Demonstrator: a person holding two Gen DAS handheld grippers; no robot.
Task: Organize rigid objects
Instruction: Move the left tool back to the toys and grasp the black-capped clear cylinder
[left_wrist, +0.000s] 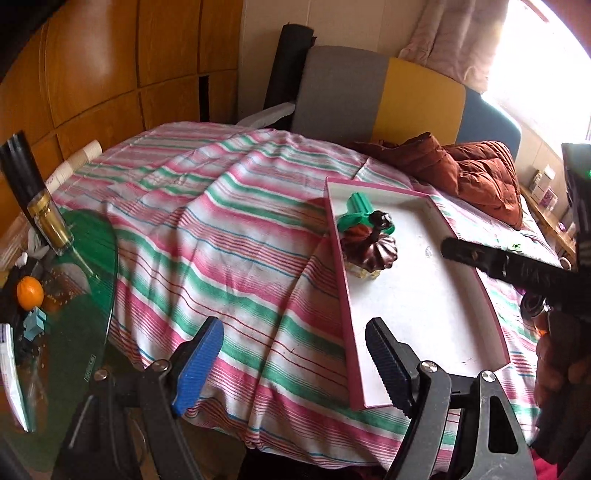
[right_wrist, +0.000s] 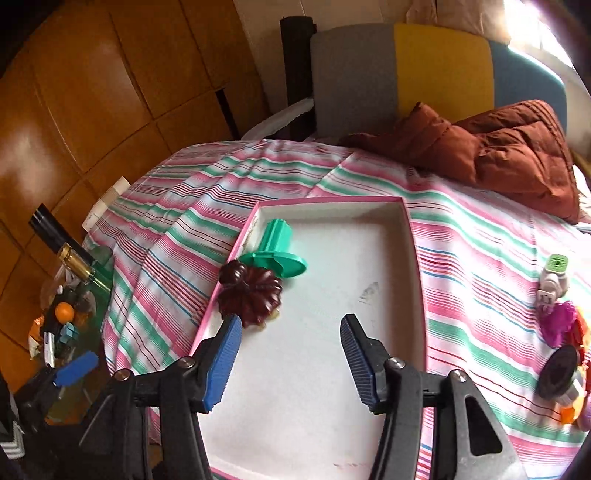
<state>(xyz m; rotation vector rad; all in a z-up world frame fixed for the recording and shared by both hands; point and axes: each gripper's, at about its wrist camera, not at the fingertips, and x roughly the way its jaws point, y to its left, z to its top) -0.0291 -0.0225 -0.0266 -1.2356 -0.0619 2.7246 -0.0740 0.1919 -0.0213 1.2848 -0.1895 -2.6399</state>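
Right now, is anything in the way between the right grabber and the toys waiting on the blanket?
Nothing visible blocks them. The right gripper hangs open above the pink tray; the loose toys lie off to its right on the striped blanket, with only bare blanket between.

The left gripper (left_wrist: 295, 362) hangs with jaws spread wide and nothing between them, above a bed draped in a pink, green and white striped sheet (left_wrist: 221, 229). To its right, a shallow pink-edged tray (left_wrist: 443, 295) rests on the sheet, a green plastic piece (left_wrist: 356, 212) and a dark brown fluted mould (left_wrist: 373, 251) touching along its left wall. A rust-coloured quilted jacket (left_wrist: 476, 173) lies behind the tray. At far left, an orange (left_wrist: 29, 292) sits beside a green glass desk (left_wrist: 92, 266).
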